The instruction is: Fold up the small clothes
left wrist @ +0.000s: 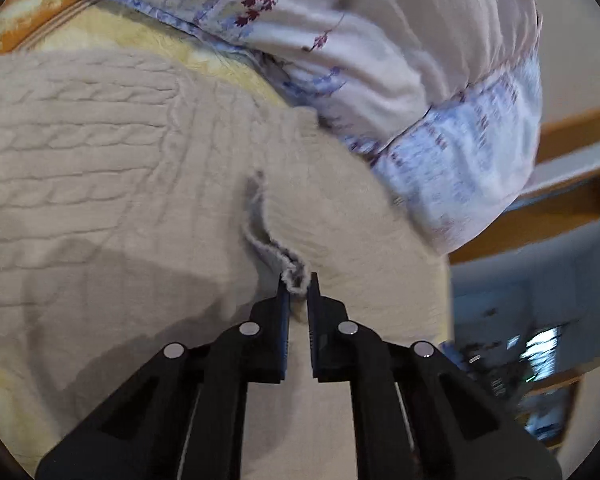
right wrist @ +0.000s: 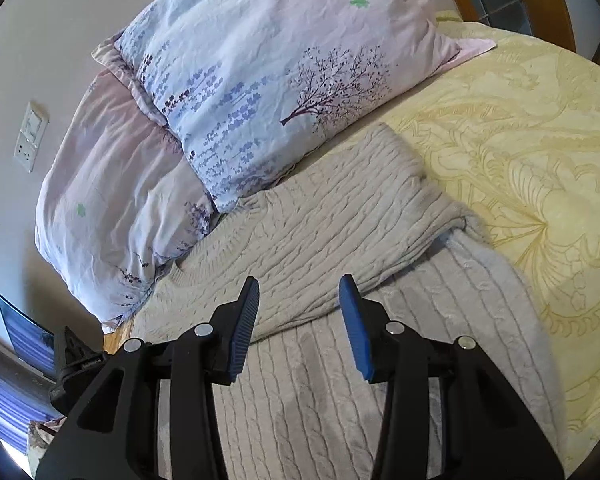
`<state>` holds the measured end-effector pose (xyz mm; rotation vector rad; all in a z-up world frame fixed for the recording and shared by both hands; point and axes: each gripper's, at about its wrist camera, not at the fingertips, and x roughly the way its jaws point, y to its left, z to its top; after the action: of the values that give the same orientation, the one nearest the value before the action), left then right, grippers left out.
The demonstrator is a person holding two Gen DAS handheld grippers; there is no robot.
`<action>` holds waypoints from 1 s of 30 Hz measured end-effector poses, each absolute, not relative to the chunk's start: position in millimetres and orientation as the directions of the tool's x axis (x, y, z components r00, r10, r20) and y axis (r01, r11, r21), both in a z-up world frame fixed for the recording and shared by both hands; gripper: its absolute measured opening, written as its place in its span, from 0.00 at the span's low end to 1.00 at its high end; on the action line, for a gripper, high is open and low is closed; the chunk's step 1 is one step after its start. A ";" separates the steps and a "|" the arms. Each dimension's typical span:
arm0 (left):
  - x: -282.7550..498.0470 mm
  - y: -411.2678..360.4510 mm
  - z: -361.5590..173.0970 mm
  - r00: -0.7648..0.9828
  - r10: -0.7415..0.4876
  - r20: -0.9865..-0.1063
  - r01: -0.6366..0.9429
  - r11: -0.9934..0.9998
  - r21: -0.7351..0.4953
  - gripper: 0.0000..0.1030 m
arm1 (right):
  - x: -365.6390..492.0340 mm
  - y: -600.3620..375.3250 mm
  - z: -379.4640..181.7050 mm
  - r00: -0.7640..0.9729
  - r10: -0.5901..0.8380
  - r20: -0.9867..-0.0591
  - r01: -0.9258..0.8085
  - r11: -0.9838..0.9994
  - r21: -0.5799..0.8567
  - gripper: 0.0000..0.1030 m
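Observation:
A beige cable-knit sweater [right wrist: 320, 224] lies on the bed, partly folded over itself. It fills the left wrist view [left wrist: 100, 152]. My left gripper [left wrist: 298, 280] is shut on a ribbed edge of the sweater [left wrist: 292, 270] and pinches it between the fingertips. My right gripper [right wrist: 300, 284] is open and empty, just above the sweater's folded part. The left gripper also shows at the lower left of the right wrist view [right wrist: 76, 364], where its fingers are hidden.
Two pink and blue floral pillows [right wrist: 260, 80] lie against the wall behind the sweater. A yellow patterned bedspread [right wrist: 520, 160] covers the bed to the right. A wooden bed frame [left wrist: 572, 132] and a wall socket [right wrist: 30, 136] are at the edges.

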<state>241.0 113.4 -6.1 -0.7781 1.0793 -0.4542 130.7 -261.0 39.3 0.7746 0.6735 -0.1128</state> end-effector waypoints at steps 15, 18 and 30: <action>151.0 245.8 39.2 0.657 -0.353 -0.666 -0.200 0.770 -0.606 0.59 | 155.8 -219.8 28.0 0.718 0.264 -0.644 0.213 0.797 0.565 0.55; 126.8 290.3 38.0 0.690 -0.248 -0.680 -0.311 0.747 -0.587 0.60 | 158.5 -213.3 24.9 0.709 0.285 -0.645 0.195 0.799 0.568 0.56; 106.8 391.2 -7.4 0.761 -0.142 -0.633 -0.532 0.422 -0.734 0.51 | 156.5 -201.5 29.3 0.705 0.314 -0.635 0.154 0.807 0.570 0.61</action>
<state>106.8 391.2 -7.4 -1.1299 0.6965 0.2700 156.5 -201.5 29.3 0.6426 0.7966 0.0963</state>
